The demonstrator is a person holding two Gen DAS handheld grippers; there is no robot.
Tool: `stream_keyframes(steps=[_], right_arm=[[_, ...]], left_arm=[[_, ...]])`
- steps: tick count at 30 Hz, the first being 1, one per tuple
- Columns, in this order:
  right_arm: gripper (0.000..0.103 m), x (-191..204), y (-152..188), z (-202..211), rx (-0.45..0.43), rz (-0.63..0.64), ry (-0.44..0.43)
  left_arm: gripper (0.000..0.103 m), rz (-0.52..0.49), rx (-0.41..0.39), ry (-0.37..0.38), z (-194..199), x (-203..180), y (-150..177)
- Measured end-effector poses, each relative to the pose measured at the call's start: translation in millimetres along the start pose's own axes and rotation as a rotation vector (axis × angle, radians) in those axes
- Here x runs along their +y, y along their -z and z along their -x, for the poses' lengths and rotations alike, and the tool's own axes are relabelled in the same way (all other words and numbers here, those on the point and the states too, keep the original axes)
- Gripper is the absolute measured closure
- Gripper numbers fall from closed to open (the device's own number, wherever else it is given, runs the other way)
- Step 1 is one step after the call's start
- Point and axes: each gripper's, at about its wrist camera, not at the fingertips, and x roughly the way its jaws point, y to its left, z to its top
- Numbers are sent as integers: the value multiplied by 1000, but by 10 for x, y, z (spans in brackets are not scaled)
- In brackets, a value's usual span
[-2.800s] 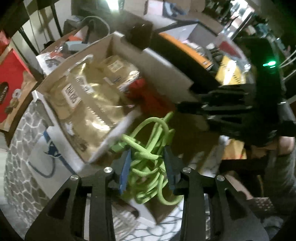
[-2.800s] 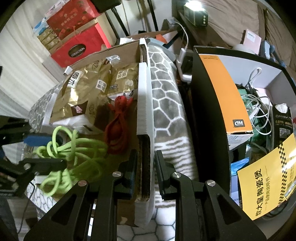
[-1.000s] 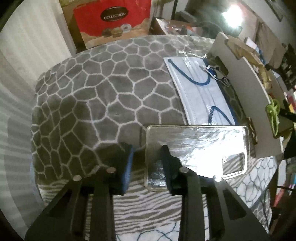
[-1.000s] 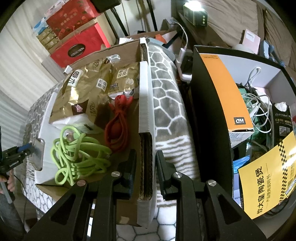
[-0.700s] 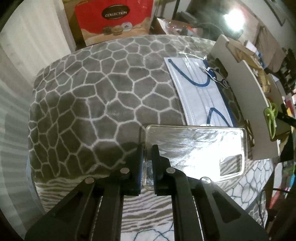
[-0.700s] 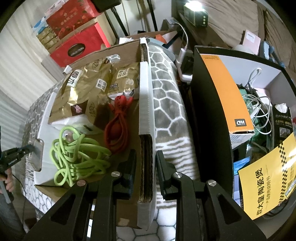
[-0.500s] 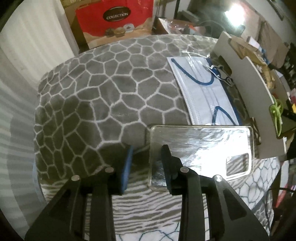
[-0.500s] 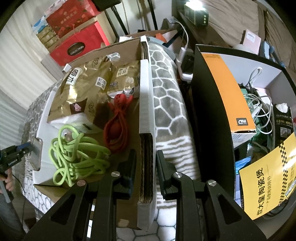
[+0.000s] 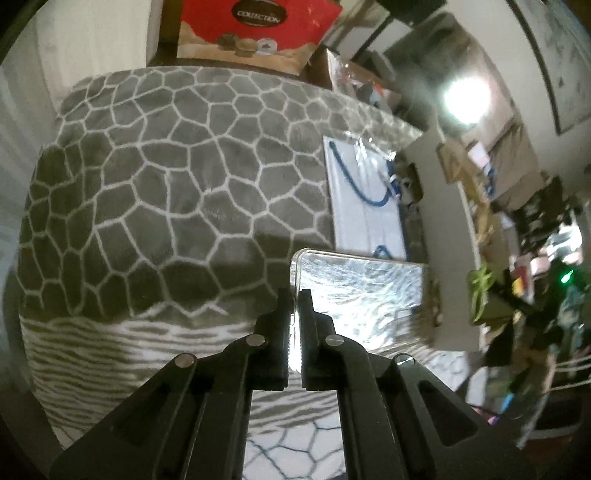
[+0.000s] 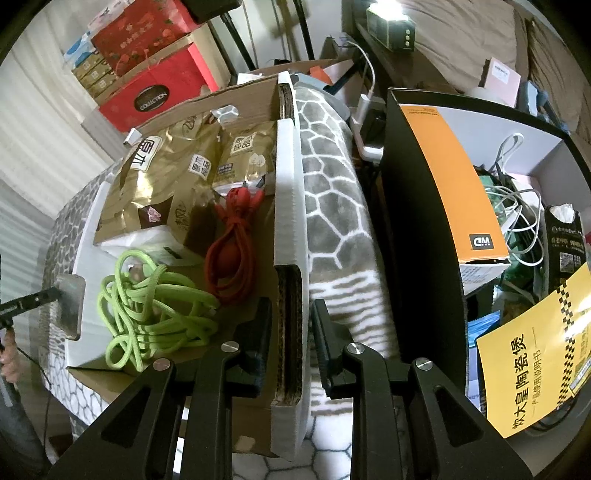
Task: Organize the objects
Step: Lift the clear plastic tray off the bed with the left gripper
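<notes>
My left gripper (image 9: pixel 295 299) has its jaws closing onto the near edge of a clear phone case (image 9: pixel 362 291), and the pads pinch it. From the right wrist view the case (image 10: pixel 70 310) hangs just outside the left wall of the cardboard box (image 10: pixel 288 184). Inside the box lie a green cable (image 10: pixel 155 314), a red cable (image 10: pixel 232 251) and gold foil bags (image 10: pixel 166 177). My right gripper (image 10: pixel 290 332) is shut on the box's right wall, one pad on each side.
A packaged face mask (image 9: pixel 365 210) lies on the grey honeycomb blanket (image 9: pixel 166 184) beside the box. A red gift box (image 9: pixel 255 29) stands behind. Right of the box are a black bin holding an orange carton (image 10: pixel 443 177), white cables and a yellow leaflet (image 10: pixel 535 362).
The left jaws, apart around the case's edge half a second ago, have closed on it, and the left gripper has rolled and shifted. The right gripper and the box have not moved.
</notes>
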Motion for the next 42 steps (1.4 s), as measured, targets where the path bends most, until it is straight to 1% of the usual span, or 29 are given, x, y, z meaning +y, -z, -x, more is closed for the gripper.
stream_keyframes(steps=[5,6,9,10,12,15,16,17,18,19,21,22,23,24,26,29,34,39,42], right_arm=[[80,8,-2,-1,0,8,5],[80,10,-2,0,0,6,4],[80,10,0,0,-1,8,5],[80,9,-1,0,-1,8,6],[80,9,-1,1,-1,8,7],[80,3,-1,0,-1,8,7],[80,5,-2,0,0,7,6],[80,7,-2,1,0,7,6],[80,10,-5,1,0,8,7],[80,15,-6,0,0,8,8],[80,9,0,0,-1,8,7],[79,10,-1,0,0,8,6],[79,10,0,0,0,7,5],[79,8,1,-1,0,5,4],[79,3,5,-3,1,2,1],[79,5,8,-2,2,3,1],[79,-2,10,-2,3,4,0],[78,-4,10,-1,4,4,0],[78,-13,14,-6,8,2,-5]], left_arm=[[98,63,-17,108,187,84,-16],[102,64,-24,116,215,65,-5],[102,61,-35,157,314,18,-36],[102,50,-41,154,336,-12,-51],[102,15,-60,92,359,-77,-61],[101,-64,-96,-40,345,-200,-32],[101,-98,-102,-94,324,-252,-16],[98,-125,-110,-156,297,-299,1],[92,-140,-120,-201,274,-333,13],[88,-153,-124,-219,248,-362,20],[74,-193,-113,-213,171,-469,33],[71,-217,-107,-213,137,-528,43],[64,-253,-100,-218,91,-609,50],[54,-294,-97,-230,44,-701,55],[49,-393,-90,-255,-72,-905,55],[49,-520,-59,-240,-230,-1136,21],[48,-664,-4,-253,-482,-1360,-41],[48,-768,53,-280,-714,-1439,-69],[47,-822,65,-307,-838,-1462,-54]])
